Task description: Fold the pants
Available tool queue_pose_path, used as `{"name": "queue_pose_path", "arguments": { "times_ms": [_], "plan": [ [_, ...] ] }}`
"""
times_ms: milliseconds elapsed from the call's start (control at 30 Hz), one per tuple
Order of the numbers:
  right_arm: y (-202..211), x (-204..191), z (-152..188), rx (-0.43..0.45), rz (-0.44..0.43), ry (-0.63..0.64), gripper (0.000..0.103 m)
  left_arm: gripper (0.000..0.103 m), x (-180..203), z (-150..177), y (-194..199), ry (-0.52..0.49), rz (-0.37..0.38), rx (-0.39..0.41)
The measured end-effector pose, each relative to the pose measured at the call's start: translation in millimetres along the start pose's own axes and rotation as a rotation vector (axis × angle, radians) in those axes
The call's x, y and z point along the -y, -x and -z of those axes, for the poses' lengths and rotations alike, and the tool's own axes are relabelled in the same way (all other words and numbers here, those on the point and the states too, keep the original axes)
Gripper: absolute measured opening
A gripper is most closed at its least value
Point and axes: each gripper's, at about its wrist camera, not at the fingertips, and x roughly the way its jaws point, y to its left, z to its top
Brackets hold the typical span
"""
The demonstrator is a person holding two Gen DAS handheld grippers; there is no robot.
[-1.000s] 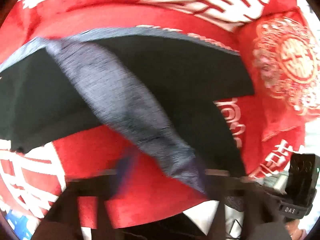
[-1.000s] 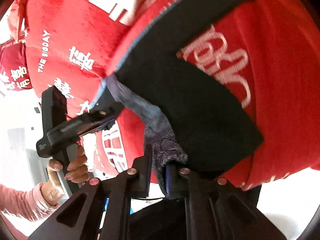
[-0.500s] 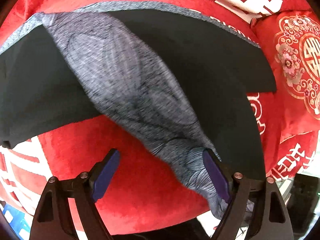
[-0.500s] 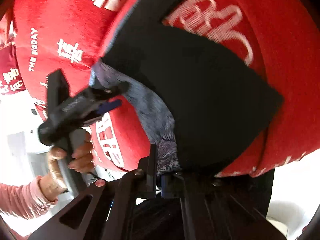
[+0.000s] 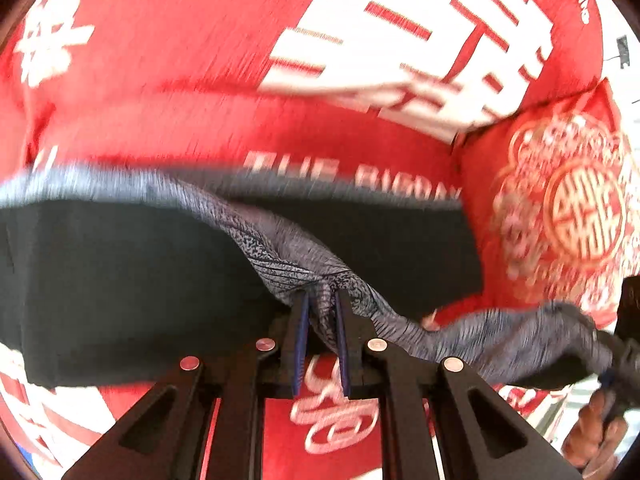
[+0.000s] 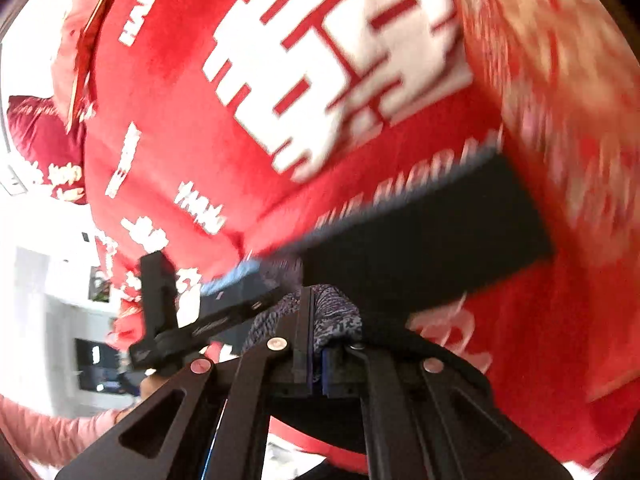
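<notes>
Pants (image 5: 120, 280), black knit, heathered-grey lining bunched

Left gripper (image 5: 321, 312): pointing steeply downward, jaws closed tight on a bunched fold of grey fabric, blue-edged fingers (image 5: 301, 322) nearly parallel. Right gripper (image 6: 316, 330): angled downward, jaws clamped on a grey fabric wad, pads all but meeting. Left hand (image 6: 154, 382): wrapped round its gripper's handle, pink sleeve (image 6: 60, 426) at the wrist. Right hand (image 5: 596, 432): fingers curled on its handle, blurred.
</notes>
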Motion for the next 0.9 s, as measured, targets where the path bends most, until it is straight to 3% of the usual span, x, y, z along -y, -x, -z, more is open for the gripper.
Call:
{"name": "queue_pose_path", "arguments": {
  "times_ms": [100,200,233,267,300,333,400,500,633,700,767,800,833,900],
  "plan": [
    [-6,21,-48,0.010,0.062,-0.035,0.002,0.015,15,-35,-6,-0.036,-0.038,0.061],
    [-29,42,-80,-0.036,0.130,-0.072,0.002,0.015,24,-56,-15,-0.053,-0.096,0.088],
    [-38,50,-90,-0.058,0.161,-0.069,0.003,0.021,23,-60,-18,-0.063,-0.129,0.093],
    [-45,54,-93,-0.073,0.188,-0.055,0.003,0.032,19,-55,-16,-0.073,-0.155,0.095],
    [-53,59,-94,-0.090,0.219,-0.034,0.003,0.071,17,-56,-18,-0.078,-0.183,0.099],
    [-64,64,-95,-0.114,0.269,-0.006,0.003,0.093,13,-54,-21,-0.075,-0.225,0.119],
    [-78,71,-96,-0.145,0.323,0.018,0.004,0.093,7,-48,-27,-0.083,-0.258,0.122],
    [-92,71,-98,-0.186,0.393,0.062,0.007,0.093,-5,-36,-51,-0.101,-0.320,0.056],
    [-86,51,-101,-0.195,0.418,0.140,0.011,0.093,-19,-25,-78,-0.109,-0.394,-0.010],
    [-74,39,-103,-0.172,0.385,0.151,0.013,0.093,-26,-22,-86,-0.092,-0.396,-0.029],
    [-61,30,-103,-0.145,0.348,0.150,0.043,0.094,-30,-22,-90,-0.079,-0.390,-0.032],
    [-53,26,-103,-0.121,0.346,0.150,0.089,0.094,-31,-22,-90,-0.085,-0.395,-0.028],
    [-47,25,-104,-0.098,0.346,0.146,0.100,0.094,-29,-22,-91,-0.098,-0.402,-0.024],
    [-35,24,-107,-0.076,0.275,0.116,0.100,0.095,-28,-21,-92,-0.112,-0.407,-0.017]
  ]
}}
